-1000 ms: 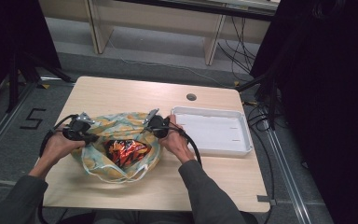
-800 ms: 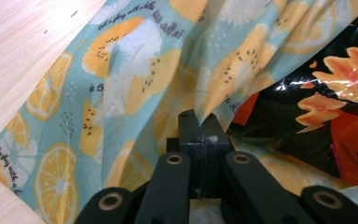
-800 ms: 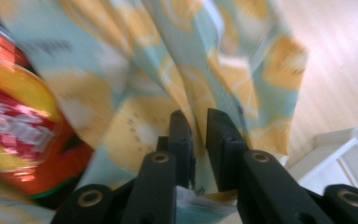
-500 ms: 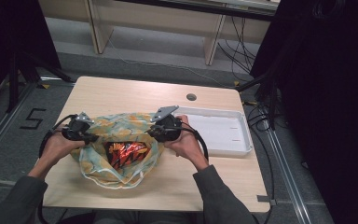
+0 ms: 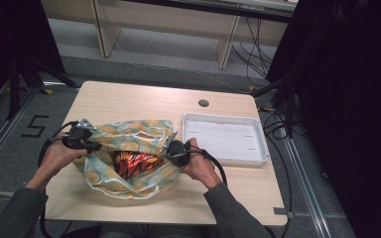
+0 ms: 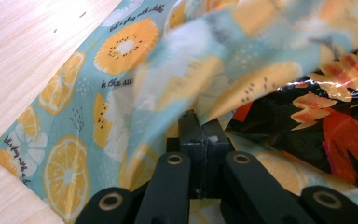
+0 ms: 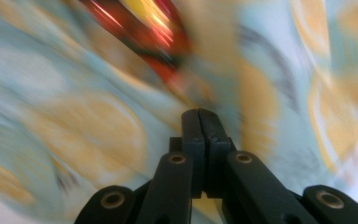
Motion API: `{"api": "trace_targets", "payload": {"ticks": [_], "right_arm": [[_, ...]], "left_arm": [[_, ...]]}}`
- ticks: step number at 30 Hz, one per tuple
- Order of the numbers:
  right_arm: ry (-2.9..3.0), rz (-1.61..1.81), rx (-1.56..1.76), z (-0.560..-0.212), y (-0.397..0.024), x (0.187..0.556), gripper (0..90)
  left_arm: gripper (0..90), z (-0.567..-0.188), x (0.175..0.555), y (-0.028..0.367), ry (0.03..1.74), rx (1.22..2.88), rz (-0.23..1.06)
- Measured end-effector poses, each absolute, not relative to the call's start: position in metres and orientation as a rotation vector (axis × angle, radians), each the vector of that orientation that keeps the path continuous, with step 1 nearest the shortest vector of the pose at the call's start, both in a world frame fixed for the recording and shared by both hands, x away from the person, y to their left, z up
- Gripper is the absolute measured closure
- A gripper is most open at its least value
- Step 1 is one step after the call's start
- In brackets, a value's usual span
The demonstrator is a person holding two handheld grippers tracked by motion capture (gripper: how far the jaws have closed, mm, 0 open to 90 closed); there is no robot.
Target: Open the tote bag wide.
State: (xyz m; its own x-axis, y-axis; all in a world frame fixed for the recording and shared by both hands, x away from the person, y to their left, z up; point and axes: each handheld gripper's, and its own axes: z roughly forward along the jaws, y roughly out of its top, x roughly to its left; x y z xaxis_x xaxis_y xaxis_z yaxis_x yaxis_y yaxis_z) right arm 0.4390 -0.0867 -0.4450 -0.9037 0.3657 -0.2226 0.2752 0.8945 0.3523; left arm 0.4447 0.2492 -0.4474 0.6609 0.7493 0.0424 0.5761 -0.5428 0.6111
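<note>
1. Citrus-print bag (image 5: pixel 129 163) is seen in the high view lying open on the tabletop (image 5: pixel 129 99), just left of a white tray (image 5: pixel 225 139); red-orange snack packets (image 5: pixel 134 162) are seen inside. The left gripper (image 5: pixel 95 147) is at the bag's left rim, the right gripper (image 5: pixel 167 150) at its right rim.
2. In the left gripper view, the jaws are clamped on a fold of the bag (image 6: pixel 121 84).
3. In the right gripper view, blurred, the jaws have just been closing and are pressed together in front of the bag (image 7: pixel 98 130); whether cloth is pinched cannot be told.
</note>
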Motion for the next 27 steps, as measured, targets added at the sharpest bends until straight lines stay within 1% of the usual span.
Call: {"api": "trace_targets", "payload": {"ticks": [3,4,6,9,13,14,16,18,20,21,22,23,24,26,27], "right_arm": [[2.762,0.440,0.565,-0.463,-0.100,0.451,90.0],[2.773,0.437,0.568,-0.468,-0.102,0.453,90.0],[2.789,0.402,0.569,-0.478,-0.102,0.455,90.0],[2.796,0.402,0.562,-0.480,-0.100,0.456,90.0],[2.749,0.520,0.586,-0.460,-0.101,0.450,88.0],[2.728,0.590,0.569,-0.450,-0.100,0.447,87.7],[2.708,0.710,0.518,-0.437,-0.097,0.444,88.2],[2.713,0.792,0.483,-0.434,-0.090,0.440,88.5],[2.725,0.786,0.468,-0.435,-0.087,0.440,88.5],[2.764,0.751,0.431,-0.442,-0.079,0.440,88.6],[2.768,0.739,0.425,-0.443,-0.076,0.440,88.6],[2.767,0.725,0.397,-0.445,-0.074,0.442,88.6],[2.761,0.714,0.419,-0.446,-0.072,0.443,88.8],[2.760,0.709,0.424,-0.447,-0.070,0.445,89.0],[2.760,0.708,0.431,-0.447,-0.070,0.446,89.0]], "left_arm": [[89.8,-0.449,0.444,0.249,1.026,2.307,0.413],[89.8,-0.449,0.445,0.249,1.016,2.327,0.394],[89.8,-0.453,0.444,0.246,1.022,2.311,0.414],[89.8,-0.454,0.444,0.247,1.014,2.338,0.403],[89.7,-0.452,0.442,0.246,1.036,2.312,0.398],[89.7,-0.451,0.442,0.246,1.013,2.320,0.418],[89.7,-0.450,0.442,0.245,1.005,2.323,0.407],[89.7,-0.449,0.442,0.244,0.994,2.329,0.410],[89.7,-0.448,0.441,0.243,0.996,2.326,0.410],[89.5,-0.448,0.440,0.243,1.014,2.315,0.394],[88.8,-0.446,0.440,0.244,0.992,2.325,0.411],[85.9,-0.445,0.439,0.243,0.997,2.317,0.397],[80.1,-0.442,0.436,0.242,1.010,2.313,0.347],[70.0,-0.432,0.427,0.241,1.000,2.285,0.353],[67.3,-0.425,0.422,0.240,0.993,2.278,0.344]]}}
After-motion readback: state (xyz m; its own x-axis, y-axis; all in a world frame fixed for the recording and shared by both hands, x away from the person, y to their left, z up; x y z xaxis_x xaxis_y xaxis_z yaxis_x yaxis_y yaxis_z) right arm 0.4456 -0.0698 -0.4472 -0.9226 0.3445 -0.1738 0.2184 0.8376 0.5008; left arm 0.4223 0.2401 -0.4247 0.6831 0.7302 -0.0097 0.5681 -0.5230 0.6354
